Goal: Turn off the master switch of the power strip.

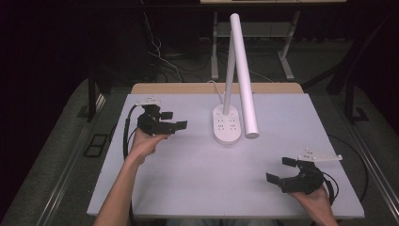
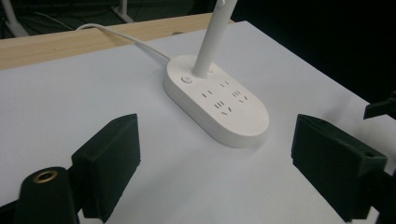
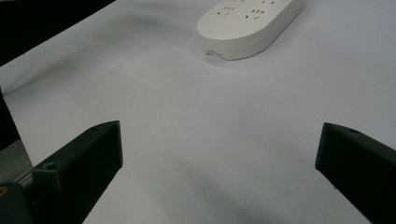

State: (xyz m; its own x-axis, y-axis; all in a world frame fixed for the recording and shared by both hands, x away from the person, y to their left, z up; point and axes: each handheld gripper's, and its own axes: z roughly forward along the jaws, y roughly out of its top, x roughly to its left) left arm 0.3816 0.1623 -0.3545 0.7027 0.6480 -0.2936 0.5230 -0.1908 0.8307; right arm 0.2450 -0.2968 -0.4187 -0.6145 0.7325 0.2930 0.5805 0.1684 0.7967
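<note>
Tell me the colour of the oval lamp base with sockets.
White, seen best in the left gripper view: the oval lamp base.

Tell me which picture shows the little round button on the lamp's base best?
The left gripper view: the round button sits close and sharp on the white lamp base, beside the stem. In the high view the base is small and far, the button too tiny to tell. The right gripper view shows the base's socket end.

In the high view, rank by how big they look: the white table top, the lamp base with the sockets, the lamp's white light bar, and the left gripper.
1. White table top, by far the largest.
2. Light bar, long and slim.
3. Lamp base and left gripper: they look about alike, so no ranking between them.
</note>
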